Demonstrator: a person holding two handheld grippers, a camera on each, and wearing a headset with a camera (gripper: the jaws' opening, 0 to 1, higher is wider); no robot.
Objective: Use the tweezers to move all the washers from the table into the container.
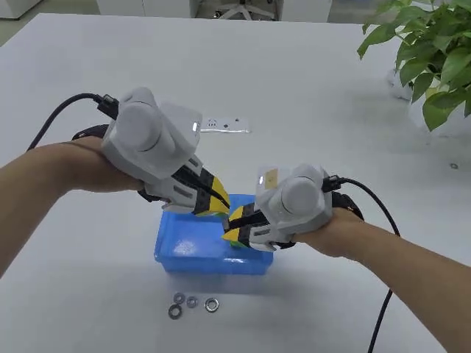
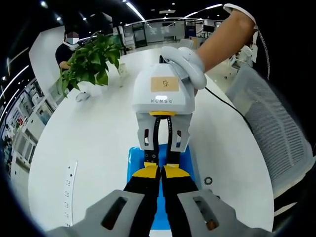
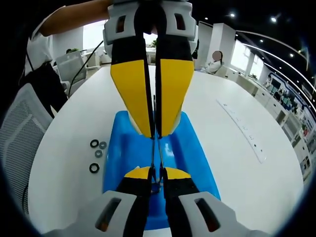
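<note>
A blue container sits on the white table, with several metal washers lying loose on the table just in front of it. Over the container my two grippers meet tip to tip. My left gripper comes in from the left and my right gripper from the right. In the right gripper view thin metal tweezers run between my right gripper and the left gripper's yellow fingers; both pairs of jaws are closed on them. The washers lie left of the container.
A white power strip lies flat beyond the grippers. A potted plant stands at the table's far right corner. Mesh chairs stand off the table's edge, and one washer lies beside the container.
</note>
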